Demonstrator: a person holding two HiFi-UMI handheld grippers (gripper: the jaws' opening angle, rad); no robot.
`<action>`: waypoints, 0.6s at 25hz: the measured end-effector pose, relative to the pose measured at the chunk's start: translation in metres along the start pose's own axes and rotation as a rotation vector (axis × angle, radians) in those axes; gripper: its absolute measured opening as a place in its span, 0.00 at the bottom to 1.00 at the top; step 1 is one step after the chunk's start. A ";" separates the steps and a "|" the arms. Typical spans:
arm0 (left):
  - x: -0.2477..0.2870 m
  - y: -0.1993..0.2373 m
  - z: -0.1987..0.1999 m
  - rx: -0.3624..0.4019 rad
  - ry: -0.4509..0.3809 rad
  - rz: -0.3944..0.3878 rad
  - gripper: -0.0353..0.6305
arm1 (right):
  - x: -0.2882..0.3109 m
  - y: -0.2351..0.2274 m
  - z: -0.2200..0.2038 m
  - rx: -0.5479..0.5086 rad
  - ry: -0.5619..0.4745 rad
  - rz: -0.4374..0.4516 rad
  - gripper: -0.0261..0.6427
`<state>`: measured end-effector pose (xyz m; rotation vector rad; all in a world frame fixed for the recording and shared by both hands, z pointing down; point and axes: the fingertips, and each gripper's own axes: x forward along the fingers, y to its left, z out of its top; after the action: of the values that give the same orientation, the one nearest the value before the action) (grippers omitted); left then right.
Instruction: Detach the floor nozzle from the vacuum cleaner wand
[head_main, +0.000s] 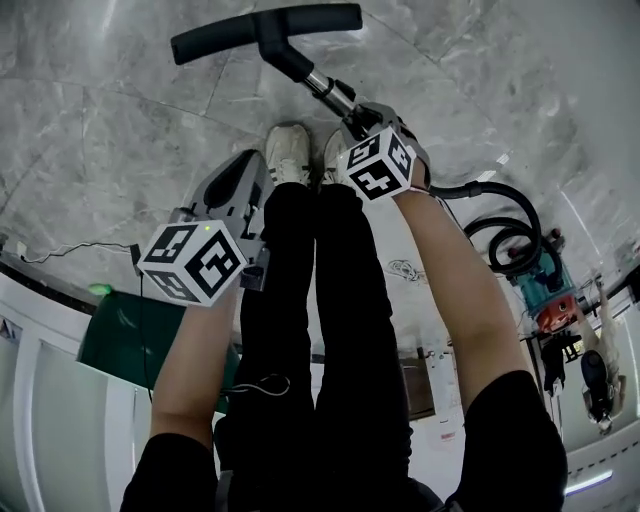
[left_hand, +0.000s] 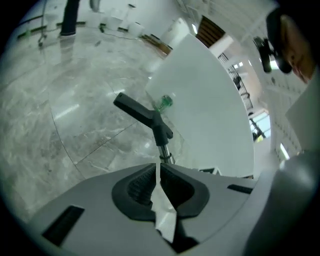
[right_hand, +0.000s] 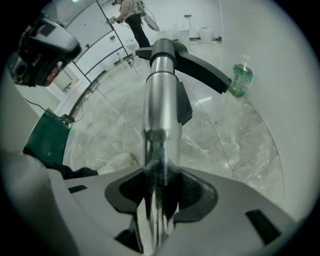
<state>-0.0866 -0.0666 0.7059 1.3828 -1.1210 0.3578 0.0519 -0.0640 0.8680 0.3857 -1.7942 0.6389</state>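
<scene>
The right gripper (right_hand: 159, 176) pinches the metal wand (right_hand: 161, 100) between its 2 jaws, and the black floor nozzle (right_hand: 197, 62) is joined to the wand's far end, straight ahead of them. The left gripper (left_hand: 158, 172) has its jaws pressed together on nothing, with the nozzle beyond its tips.

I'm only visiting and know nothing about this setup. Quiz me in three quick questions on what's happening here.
1. True or false: the floor nozzle is already off the wand.
2. Which one grips the wand: (A) the left hand-held gripper or (B) the right hand-held gripper?
3. Fill in: the bottle standing beyond the nozzle is ____ in colour.
Key: 1 false; 2 B; 3 green.
</scene>
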 end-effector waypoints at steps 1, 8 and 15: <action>-0.003 -0.003 0.011 -0.073 -0.042 -0.036 0.07 | -0.016 0.007 0.009 -0.001 -0.023 0.010 0.29; -0.022 -0.058 0.074 -0.109 -0.196 -0.199 0.59 | -0.115 0.051 0.037 -0.037 -0.105 0.056 0.29; -0.036 -0.119 0.080 -0.087 -0.171 -0.396 0.59 | -0.156 0.108 0.039 -0.098 -0.127 0.041 0.29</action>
<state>-0.0444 -0.1516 0.5921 1.5386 -0.9581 -0.0950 0.0101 -0.0100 0.6865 0.3302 -1.9506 0.5633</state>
